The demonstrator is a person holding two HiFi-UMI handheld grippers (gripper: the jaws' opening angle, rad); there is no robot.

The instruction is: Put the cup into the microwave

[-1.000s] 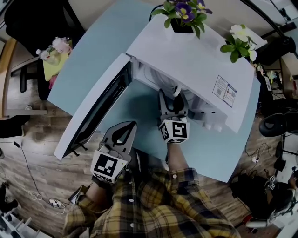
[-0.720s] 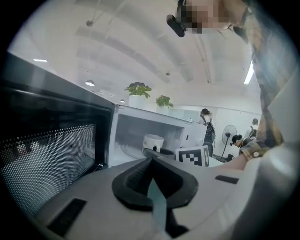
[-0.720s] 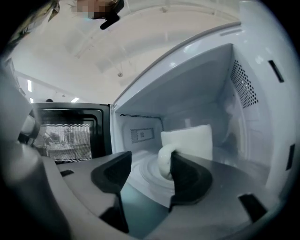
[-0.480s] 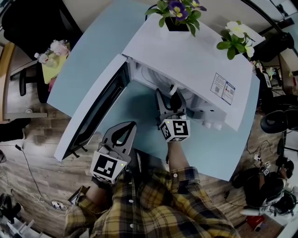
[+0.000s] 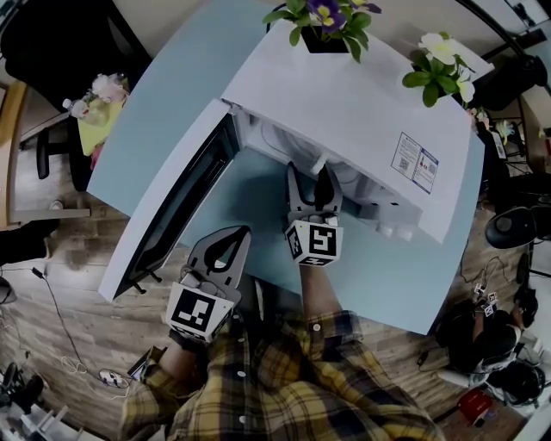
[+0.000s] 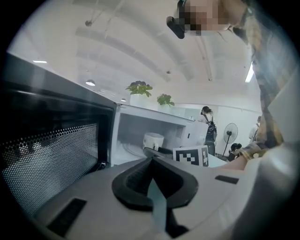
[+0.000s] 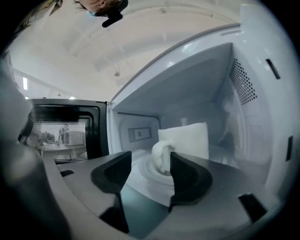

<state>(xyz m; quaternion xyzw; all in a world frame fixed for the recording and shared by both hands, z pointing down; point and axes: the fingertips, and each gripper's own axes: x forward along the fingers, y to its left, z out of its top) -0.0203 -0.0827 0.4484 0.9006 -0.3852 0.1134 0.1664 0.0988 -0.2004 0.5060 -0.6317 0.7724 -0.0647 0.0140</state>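
Observation:
The white cup [image 7: 187,145] stands inside the white microwave [image 5: 362,95] on its turntable, handle turned toward me. My right gripper [image 7: 151,158] is at the oven's mouth [image 5: 312,172], open, its jaws either side of the handle with gaps showing. The microwave door [image 5: 172,202] hangs wide open to the left. My left gripper [image 5: 225,243] is held back near my body in front of the door, shut on nothing [image 6: 151,160]. In the left gripper view the cup [image 6: 153,140] shows in the cavity behind the right gripper's marker cube [image 6: 191,155].
The microwave sits on a light blue table [image 5: 172,95]. Two potted plants [image 5: 323,21] [image 5: 439,73] stand on the oven's top. A chair with a flower bundle [image 5: 99,99] is at the far left. A person [image 6: 207,129] and a fan [image 6: 230,133] are far behind.
My right gripper has shifted slightly left at the oven's mouth and its jaws stand wider apart. The left gripper has stayed where it was.

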